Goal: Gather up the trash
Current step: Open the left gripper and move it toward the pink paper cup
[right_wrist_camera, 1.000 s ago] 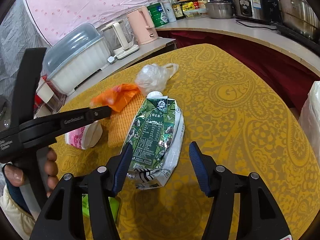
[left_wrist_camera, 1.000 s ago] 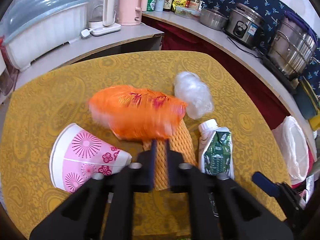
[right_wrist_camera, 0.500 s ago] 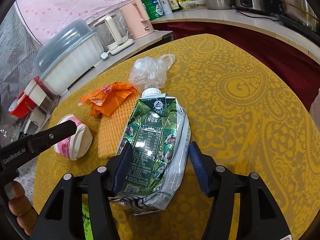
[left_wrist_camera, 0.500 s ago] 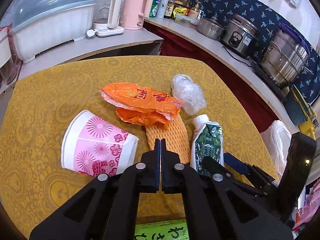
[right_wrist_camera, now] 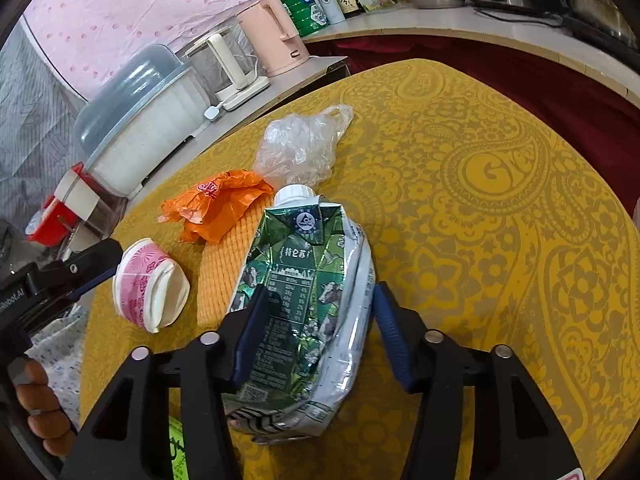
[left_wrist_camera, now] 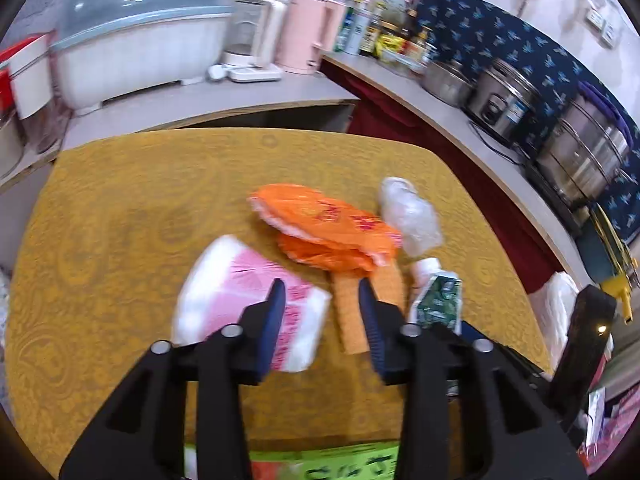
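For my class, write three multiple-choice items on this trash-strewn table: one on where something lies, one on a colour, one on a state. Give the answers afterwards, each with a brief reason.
1. Where does the clear plastic bag lie?
A. Beyond the milk carton's cap
B. Inside the paper cup
C. Under the orange wrapper

2. What colour is the print on the paper cup?
A. Blue
B. Pink
C. Black

3. How does the milk carton look?
A. Upright and sealed
B. Cut into two halves
C. Lying flat and crumpled

Answers:
1 A: in the right wrist view the bag sits just past the carton's white cap, on the yellow tablecloth.
2 B: pink flower patterns cover the white cup, which lies on its side.
3 C: the green carton lies dented between the closing jaws of the right gripper.
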Demonstrator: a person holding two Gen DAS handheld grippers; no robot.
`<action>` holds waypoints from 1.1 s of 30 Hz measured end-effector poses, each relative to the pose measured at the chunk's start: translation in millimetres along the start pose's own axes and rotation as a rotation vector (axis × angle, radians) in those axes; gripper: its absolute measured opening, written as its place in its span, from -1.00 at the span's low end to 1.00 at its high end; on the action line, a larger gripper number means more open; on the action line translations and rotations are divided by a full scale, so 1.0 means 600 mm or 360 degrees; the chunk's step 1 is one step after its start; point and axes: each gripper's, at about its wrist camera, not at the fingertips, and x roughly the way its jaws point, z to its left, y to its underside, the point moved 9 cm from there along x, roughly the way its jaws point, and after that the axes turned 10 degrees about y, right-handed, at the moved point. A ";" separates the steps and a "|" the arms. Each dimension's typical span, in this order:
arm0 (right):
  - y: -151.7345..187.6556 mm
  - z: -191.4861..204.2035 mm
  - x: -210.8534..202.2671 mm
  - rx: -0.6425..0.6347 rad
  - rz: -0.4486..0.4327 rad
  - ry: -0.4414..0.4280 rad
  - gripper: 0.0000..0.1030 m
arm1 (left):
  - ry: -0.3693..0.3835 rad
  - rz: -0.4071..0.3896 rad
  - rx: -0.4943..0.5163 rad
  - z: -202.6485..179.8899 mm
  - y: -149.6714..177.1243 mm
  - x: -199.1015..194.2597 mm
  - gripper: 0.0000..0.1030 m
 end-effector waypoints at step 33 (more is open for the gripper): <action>0.042 -0.018 -0.074 0.0060 0.0007 -0.0038 -0.41 | 0.0358 0.0303 -0.0002 -0.121 0.117 0.056 -0.23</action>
